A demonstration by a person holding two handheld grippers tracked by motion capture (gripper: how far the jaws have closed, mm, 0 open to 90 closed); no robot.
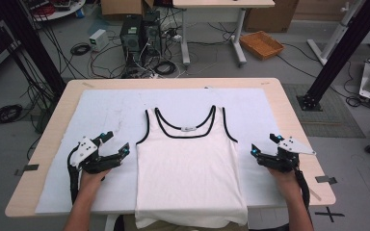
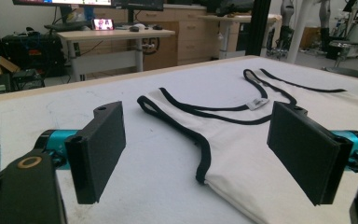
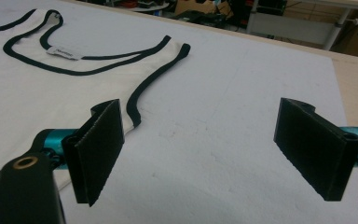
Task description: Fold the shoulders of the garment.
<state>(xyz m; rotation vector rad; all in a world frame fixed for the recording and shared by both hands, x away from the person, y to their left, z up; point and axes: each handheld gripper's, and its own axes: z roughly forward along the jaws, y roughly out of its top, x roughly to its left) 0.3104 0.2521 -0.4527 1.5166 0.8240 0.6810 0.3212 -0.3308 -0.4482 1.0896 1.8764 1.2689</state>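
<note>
While both grippers (fingers apart) flank it, tank top lies flat

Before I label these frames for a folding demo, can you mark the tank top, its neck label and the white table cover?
tank top (image 1: 188, 168), high view, middle of the chest panel.
neck label (image 2: 258, 103), left gripper view, centre of the tag.
white table cover (image 3: 242, 93), right gripper view, bare patch right of the top.
</note>
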